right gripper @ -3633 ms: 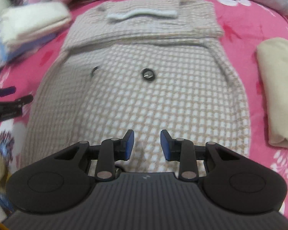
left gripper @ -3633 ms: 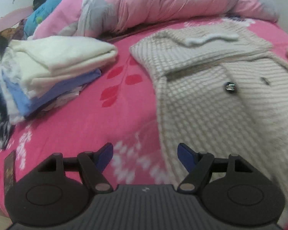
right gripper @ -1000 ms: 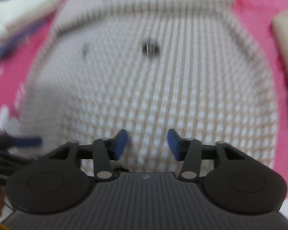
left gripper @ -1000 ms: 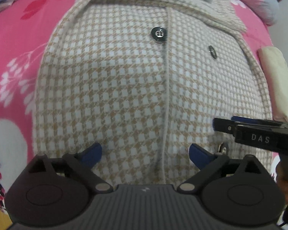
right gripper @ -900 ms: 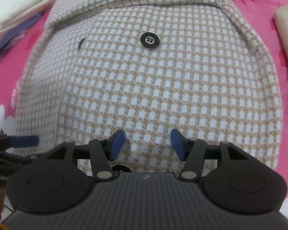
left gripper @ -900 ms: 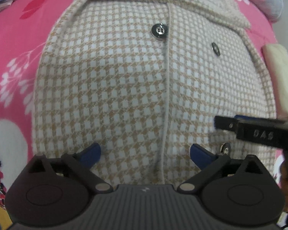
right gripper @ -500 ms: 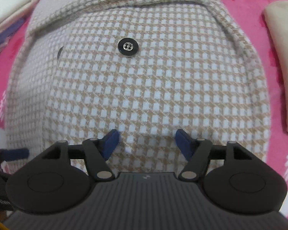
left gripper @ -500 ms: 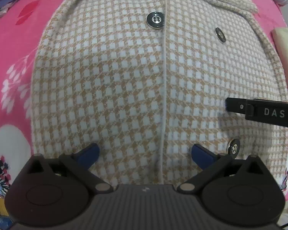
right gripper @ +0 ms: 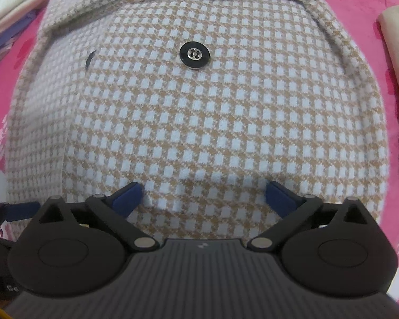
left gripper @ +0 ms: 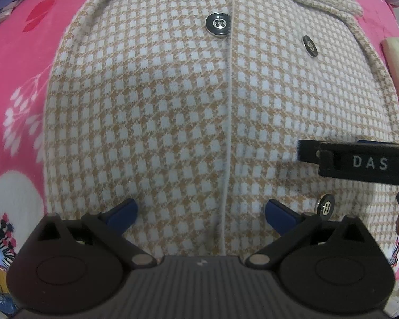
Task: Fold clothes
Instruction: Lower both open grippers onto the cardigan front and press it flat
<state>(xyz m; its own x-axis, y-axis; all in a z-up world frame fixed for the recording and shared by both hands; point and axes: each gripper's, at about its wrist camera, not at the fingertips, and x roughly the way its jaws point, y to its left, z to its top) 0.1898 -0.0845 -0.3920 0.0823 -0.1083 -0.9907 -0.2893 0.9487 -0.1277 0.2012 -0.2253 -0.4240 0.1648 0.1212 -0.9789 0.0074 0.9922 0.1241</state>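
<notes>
Both wrist views are evenly and softly lit, moderately bright, with no glare. The tan-and-white houndstooth wool coat (left gripper: 173, 122) reads crisp at the centre of each picture — individual checks and the holes of the black round button (right gripper: 194, 55) are sharp. No motion blur shows. Fisheye distortion bulges the weave outward and bends the pink floral bedspread (left gripper: 21, 61) at the rims, where detail softens and the corners fall dark. Faint shadows lie on the cloth beneath the right gripper (right gripper: 203, 195) and the left gripper (left gripper: 200, 212); their dark bodies show little surface detail.
</notes>
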